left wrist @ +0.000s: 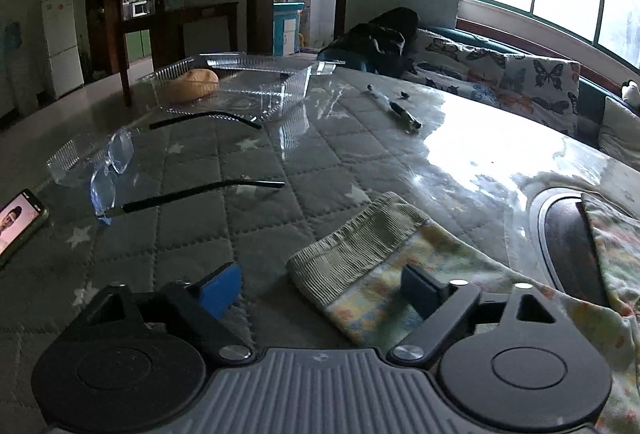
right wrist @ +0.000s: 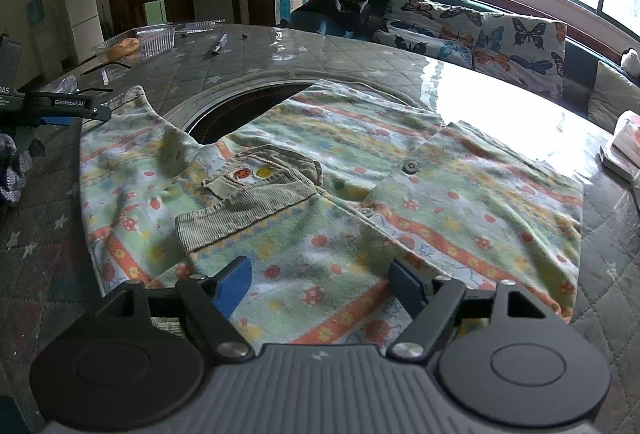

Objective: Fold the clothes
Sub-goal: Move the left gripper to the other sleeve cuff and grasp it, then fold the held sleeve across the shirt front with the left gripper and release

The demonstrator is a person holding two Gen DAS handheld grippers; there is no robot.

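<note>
A small child's jacket point(right wrist: 320, 202) with a pastel flower and ladybird print and ribbed olive cuffs lies spread on the quilted table, partly over a round black hob. One sleeve is folded across its front, its cuff point(right wrist: 244, 214) near the middle. My right gripper point(right wrist: 320, 288) is open, just above the jacket's near hem. My left gripper point(left wrist: 320, 292) is open at the other sleeve's ribbed cuff point(left wrist: 360, 246), one finger on each side of it. The left gripper also shows in the right wrist view point(right wrist: 86, 112) at the jacket's left edge.
Glasses point(left wrist: 116, 170), a phone point(left wrist: 18, 222), a pen point(left wrist: 396, 108) and a clear plastic tray with a bread roll point(left wrist: 196, 86) lie on the table's far side. A round hob point(right wrist: 240, 114) is set in the table. A tissue pack point(right wrist: 628, 146) sits at the right edge. A butterfly-print sofa point(right wrist: 500, 34) stands behind.
</note>
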